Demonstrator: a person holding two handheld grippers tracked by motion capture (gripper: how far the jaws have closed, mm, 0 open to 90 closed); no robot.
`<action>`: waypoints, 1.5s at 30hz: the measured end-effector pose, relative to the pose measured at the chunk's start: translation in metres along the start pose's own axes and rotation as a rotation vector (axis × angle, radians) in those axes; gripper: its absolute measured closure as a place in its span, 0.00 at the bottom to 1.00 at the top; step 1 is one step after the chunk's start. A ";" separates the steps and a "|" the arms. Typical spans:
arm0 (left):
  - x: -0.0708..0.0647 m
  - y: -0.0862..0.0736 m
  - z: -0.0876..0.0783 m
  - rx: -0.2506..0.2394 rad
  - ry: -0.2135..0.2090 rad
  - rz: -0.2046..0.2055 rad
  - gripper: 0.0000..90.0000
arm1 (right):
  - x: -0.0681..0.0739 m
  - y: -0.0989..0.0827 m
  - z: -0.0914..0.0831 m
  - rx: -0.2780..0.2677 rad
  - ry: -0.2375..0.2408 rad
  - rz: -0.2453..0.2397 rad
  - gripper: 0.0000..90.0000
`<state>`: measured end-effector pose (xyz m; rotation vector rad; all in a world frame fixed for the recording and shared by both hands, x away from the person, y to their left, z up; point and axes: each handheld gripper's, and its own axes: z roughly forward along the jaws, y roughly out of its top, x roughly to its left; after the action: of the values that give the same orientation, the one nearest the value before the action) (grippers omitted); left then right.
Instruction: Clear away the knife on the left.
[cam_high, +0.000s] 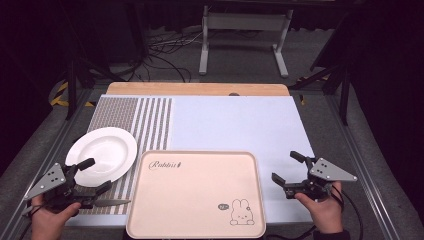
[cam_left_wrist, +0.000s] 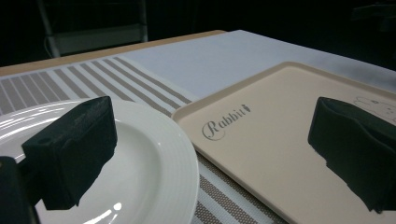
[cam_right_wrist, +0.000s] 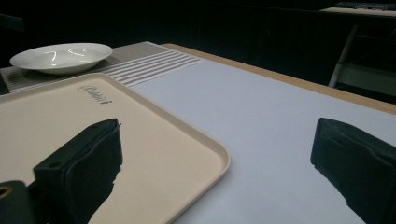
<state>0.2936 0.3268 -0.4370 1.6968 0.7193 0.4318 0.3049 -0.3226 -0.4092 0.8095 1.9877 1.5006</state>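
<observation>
Nothing is in hand yet; my left gripper (cam_high: 91, 176) hovers agape at the round white ceramic plate (cam_high: 102, 153), left of the empty pink rabbit-printed plastic tray (cam_high: 196, 194); my right gripper (cam_high: 289, 167), right of it, gapes idle; probably the plate needs grasping by its rim.

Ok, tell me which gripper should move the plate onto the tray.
Left. The left gripper is open at the plate's near rim; the right gripper is across the tray.
</observation>
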 end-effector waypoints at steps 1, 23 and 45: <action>0.000 0.002 0.000 0.009 -0.004 0.004 0.02 | 0.000 0.000 0.000 -0.002 0.004 0.000 0.03; 0.001 0.022 0.003 0.405 -0.086 0.219 0.11 | 0.000 -0.004 0.004 0.009 0.037 0.013 0.04; 0.003 0.027 0.007 0.697 -0.160 0.370 0.18 | 0.001 -0.006 0.007 0.024 0.048 0.012 0.04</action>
<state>0.3065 0.3203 -0.4125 2.5110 0.4553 0.3069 0.3084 -0.3189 -0.4168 0.8042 2.0431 1.5192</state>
